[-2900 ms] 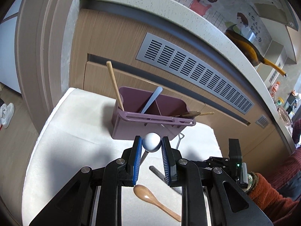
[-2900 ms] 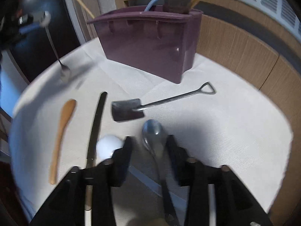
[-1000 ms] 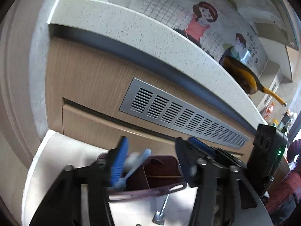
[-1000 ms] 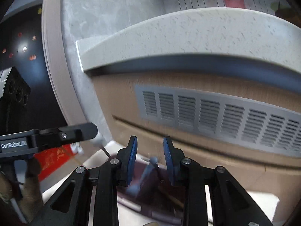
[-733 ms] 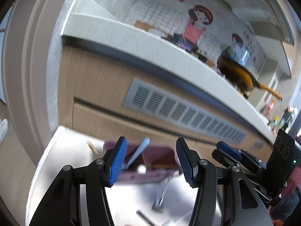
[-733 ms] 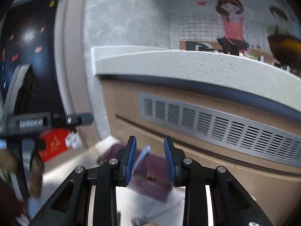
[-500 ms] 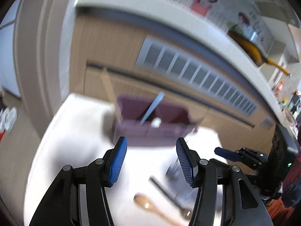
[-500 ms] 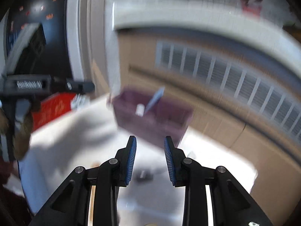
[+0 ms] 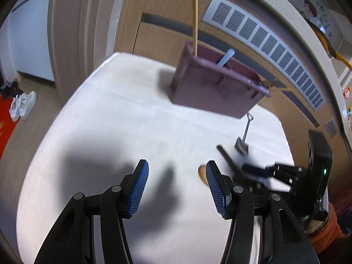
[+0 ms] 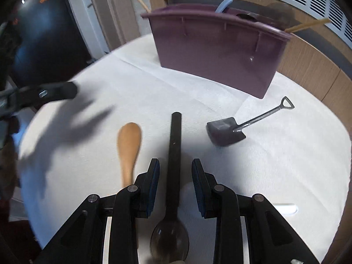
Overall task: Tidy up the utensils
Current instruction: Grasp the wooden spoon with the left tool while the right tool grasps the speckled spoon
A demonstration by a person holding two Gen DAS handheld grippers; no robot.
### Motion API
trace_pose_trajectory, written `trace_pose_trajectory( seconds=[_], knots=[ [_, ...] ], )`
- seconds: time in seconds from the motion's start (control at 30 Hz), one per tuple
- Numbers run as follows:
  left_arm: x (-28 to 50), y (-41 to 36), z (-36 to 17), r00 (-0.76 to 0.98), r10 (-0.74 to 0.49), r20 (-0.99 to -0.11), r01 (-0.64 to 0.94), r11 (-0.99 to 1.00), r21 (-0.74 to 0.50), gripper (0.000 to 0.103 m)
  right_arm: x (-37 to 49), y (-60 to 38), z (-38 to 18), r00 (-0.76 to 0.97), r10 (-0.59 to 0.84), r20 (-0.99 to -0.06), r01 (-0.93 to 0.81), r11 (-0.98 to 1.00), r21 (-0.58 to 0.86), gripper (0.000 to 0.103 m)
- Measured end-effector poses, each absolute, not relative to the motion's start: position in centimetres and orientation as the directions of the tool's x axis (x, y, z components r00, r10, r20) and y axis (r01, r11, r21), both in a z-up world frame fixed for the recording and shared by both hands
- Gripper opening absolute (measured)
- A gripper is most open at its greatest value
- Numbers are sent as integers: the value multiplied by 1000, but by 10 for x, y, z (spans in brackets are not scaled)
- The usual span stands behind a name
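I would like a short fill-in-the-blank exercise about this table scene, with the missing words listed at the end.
1. The utensil holder is ____ in colour.
2. Between the open fingers of the right gripper lies the black handle of a ____.
3. The light brown spoon on the tablecloth is made of ____.
4. The small metal utensil near the holder is shaped like a ____.

Missing words: purple; spoon; wood; shovel

Home kitchen: speckled counter (image 9: 292,6), vented wood cabinets (image 9: 272,44), sneakers (image 9: 22,107) by doorway.
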State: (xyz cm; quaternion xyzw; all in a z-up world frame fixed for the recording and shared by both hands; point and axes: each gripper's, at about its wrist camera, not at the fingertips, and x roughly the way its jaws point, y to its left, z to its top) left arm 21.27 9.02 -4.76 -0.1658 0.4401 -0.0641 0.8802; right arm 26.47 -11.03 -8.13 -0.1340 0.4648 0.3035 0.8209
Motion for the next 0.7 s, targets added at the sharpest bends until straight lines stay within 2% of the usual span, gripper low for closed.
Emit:
trace_pose_trajectory(
  seconds=[0.07,0.13,0.43,0.57,0.7],
  knots=[
    [210,87,-54,578,-275,-769,-35,933,-359,55,265,-101,-81,416,341,-843,-625,780,7,26],
    [208,81,-59,549,-288,-785,-28,932,-361,55,260,-94,-81,444,308,-842,-634,771,-52,11],
    [228,33,-83,377,-397,-837,-4,903,-430,55,263,-144,-53,496,317,-808,-553,833,-12,11],
    [248,10,-80,357,-397,-846,12,907,-421,55,260,-170,-39,534,315,-785,-512,859,-4,11],
    [262,-22,-78,383,-253,-889,70,967,-245,55,264,-191,-28,559,318,-766,-470,882,24,11]
  ],
)
